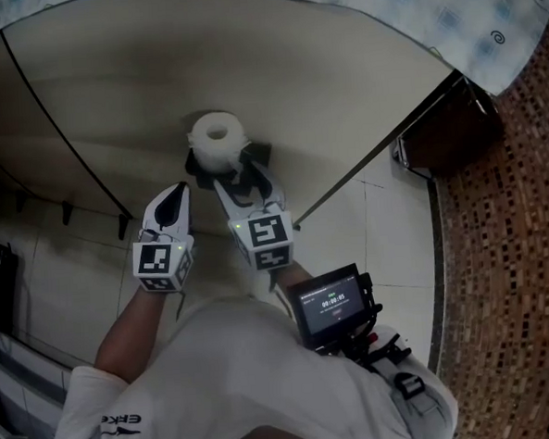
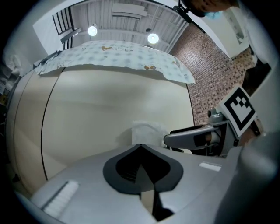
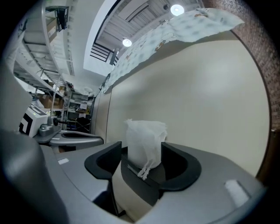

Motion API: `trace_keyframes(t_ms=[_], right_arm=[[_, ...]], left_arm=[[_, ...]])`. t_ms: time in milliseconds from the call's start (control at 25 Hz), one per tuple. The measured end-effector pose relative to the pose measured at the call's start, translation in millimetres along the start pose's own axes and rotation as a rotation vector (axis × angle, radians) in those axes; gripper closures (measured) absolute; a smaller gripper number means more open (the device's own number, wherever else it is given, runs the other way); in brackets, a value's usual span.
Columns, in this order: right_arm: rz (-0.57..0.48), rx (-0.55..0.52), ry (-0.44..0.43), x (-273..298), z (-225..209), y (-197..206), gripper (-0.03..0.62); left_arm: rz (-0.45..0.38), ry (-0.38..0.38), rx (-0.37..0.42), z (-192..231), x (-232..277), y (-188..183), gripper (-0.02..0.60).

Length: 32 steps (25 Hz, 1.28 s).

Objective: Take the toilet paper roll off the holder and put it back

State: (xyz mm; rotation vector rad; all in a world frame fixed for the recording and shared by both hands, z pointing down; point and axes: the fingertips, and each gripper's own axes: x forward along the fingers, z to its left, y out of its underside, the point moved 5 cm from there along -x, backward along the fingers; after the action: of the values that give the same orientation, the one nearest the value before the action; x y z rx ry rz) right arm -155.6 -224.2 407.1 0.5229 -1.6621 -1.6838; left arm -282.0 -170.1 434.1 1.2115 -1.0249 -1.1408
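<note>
Your right claw (image 1: 233, 167) stands open with its jaws on either side of the toilet paper roll (image 1: 219, 138). The roll sits on the holder (image 1: 259, 154) against the wall panel (image 1: 274, 65), at 12 o'clock from that claw, and the pads look just clear of the paper. Your left claw (image 1: 181, 190) is closed and empty, at about 8 o'clock from the roll.

If you close too hard, I expect the soft, crinkled white cylinder to crush out of round. Too light a grip may let it slip as you lift. The loose, frayed tail (image 3: 143, 169) hanging at its front could snag on the dark, hard holder and unspool. The panel behind is smooth, matte beige.
</note>
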Motion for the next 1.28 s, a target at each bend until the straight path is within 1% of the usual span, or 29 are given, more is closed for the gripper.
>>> trace_keyframes(t_ms=[40, 120, 200, 240, 440, 640, 760, 840, 960, 1080, 1280], right_arm=[[0.001, -0.017, -0.004, 4.5, 0.4, -2.3, 0.271], [0.011, -0.051, -0.010, 15.9, 0.8, -6.5, 0.174], [0.030, -0.077, -0.014, 29.2, 0.7, -9.3, 0.106], [0.042, -0.085, -0.016, 36.1, 0.4, -10.1, 0.082], [0.103, -0.113, -0.008, 68.3, -4.0, -12.1, 0.023], [0.153, -0.140, -0.007, 88.7, -0.5, -11.5, 0.021], [0.167, -0.175, 0.002, 93.0, -0.4, -8.7, 0.075], [0.166, -0.181, -0.001, 93.1, -0.3, -9.8, 0.085], [0.145, -0.183, -0.010, 90.7, 0.0, -13.1, 0.092], [0.112, -0.158, -0.010, 82.4, -2.5, -18.3, 0.095], [0.046, -0.119, 0.043, 54.0, -21.5, -31.2, 0.095]], left_arm=[[0.001, -0.001, 0.005, 1.2, -0.8, 0.0, 0.580], [0.004, -0.007, 0.008, 5.8, -2.3, 0.7, 0.580], [0.007, -0.017, 0.013, 11.8, -5.0, 0.6, 0.580], [0.006, -0.022, 0.018, 14.8, -6.5, -0.1, 0.580], [0.003, -0.047, 0.006, 30.2, -12.7, 0.5, 0.580], [0.004, -0.069, 0.006, 44.1, -17.1, -1.5, 0.580], [0.000, -0.073, 0.005, 47.4, -15.8, -2.6, 0.580], [0.001, -0.071, 0.006, 48.2, -14.0, -2.9, 0.580], [0.001, -0.065, 0.002, 45.9, -11.0, -3.4, 0.580], [-0.001, -0.059, 0.004, 42.4, -7.2, -6.1, 0.580], [-0.001, -0.018, 0.015, 31.7, 4.7, -6.3, 0.580]])
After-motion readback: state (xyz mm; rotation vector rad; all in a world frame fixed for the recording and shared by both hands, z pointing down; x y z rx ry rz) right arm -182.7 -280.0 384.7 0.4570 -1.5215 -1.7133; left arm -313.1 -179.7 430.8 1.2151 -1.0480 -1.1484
